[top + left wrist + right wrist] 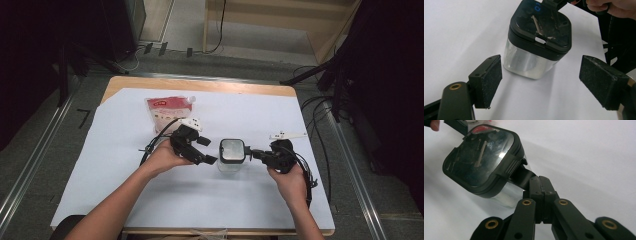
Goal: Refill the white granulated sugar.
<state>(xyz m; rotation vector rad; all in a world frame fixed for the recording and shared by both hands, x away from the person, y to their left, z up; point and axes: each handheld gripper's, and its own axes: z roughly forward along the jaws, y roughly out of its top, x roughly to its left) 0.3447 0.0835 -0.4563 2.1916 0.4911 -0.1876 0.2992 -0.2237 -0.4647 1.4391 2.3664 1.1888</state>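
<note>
Counting: one lidded jar [231, 155], one red pouch [167, 113]; left gripper [206, 150] fingers wide apart, empty; right gripper [253, 153] fingers pressed together.

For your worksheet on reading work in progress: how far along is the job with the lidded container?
Done: the clear container stands upright on the white sheet, black lid on. In hand: the right gripper is shut on a tab at the lid's edge; the left gripper is open, pads clear of the container. Left, probably: the red pouch lies untouched behind.
</note>
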